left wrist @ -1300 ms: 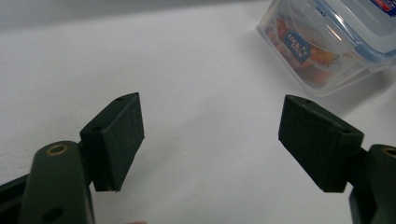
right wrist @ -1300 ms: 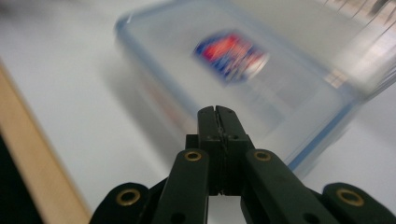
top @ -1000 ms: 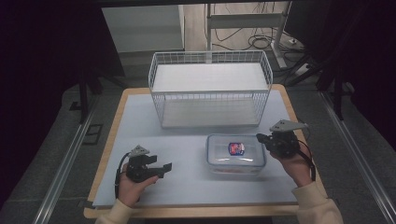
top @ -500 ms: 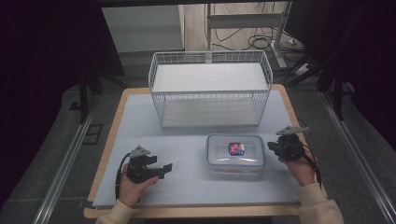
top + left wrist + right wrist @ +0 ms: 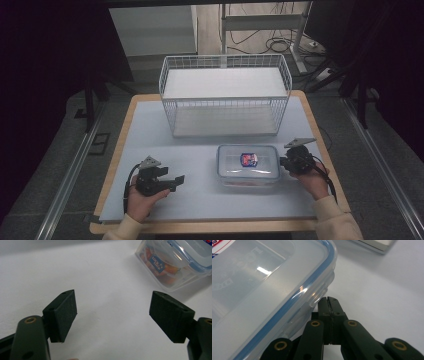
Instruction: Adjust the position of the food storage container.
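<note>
A clear plastic food box with a blue-rimmed lid and a red-and-blue label lies on the table, front right of centre. My right gripper is shut with nothing between its pads, and its tip sits right at the latch flap on the box's right side. My left gripper rests low at the front left, open and empty, well clear of the box; its pads stand wide apart above bare table.
A white wire basket stands at the back of the pale table top. The wooden table edge runs along the front. Dark floor, rails and cables surround the table.
My right gripper has come down and a little toward the box's right side. The left gripper has stayed put.
</note>
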A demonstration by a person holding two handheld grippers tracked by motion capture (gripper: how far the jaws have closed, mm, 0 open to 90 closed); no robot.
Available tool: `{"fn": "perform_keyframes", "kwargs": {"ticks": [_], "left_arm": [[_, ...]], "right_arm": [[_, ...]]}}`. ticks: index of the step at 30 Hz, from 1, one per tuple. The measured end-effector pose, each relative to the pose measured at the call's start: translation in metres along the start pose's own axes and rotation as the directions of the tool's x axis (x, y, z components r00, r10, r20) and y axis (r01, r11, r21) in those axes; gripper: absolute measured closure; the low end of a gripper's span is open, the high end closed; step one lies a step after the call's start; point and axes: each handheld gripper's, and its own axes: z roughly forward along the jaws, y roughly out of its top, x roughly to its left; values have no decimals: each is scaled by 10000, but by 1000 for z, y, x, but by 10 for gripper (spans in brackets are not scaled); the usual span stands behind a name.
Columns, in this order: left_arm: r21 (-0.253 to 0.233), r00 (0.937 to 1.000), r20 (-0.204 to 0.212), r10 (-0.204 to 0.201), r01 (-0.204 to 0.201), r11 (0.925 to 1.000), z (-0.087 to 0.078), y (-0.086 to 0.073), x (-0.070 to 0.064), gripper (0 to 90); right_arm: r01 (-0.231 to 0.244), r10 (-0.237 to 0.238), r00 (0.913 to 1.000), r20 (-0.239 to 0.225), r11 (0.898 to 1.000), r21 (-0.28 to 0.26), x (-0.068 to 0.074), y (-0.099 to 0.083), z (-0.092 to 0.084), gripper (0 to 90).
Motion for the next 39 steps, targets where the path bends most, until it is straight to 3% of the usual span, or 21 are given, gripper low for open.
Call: {"fn": "perform_keyframes", "kwargs": {"ticks": [18, 22, 35, 39], "left_arm": [[-14, 10000, -38, -87, 87, 10000, -1, 0, 3, 219], [-27, 9999, -54, -108, 108, 9999, -1, 0, 3, 219], [17, 9999, -78, -107, 107, 9999, 0, -1, 4, 219], [-68, 9999, -75, -121, 121, 9999, -2, 0, 5, 219]], "right_arm": [[541, -589, 9932, -1001, 9973, -499, 39, 18, 25, 900], [695, -743, 9928, -938, 9961, -534, 46, 21, 28, 900], [888, -953, 9901, -1028, 9938, -665, 56, 32, 44, 900], [858, -938, 9891, -1136, 9936, -733, 54, 31, 41, 900]]}}
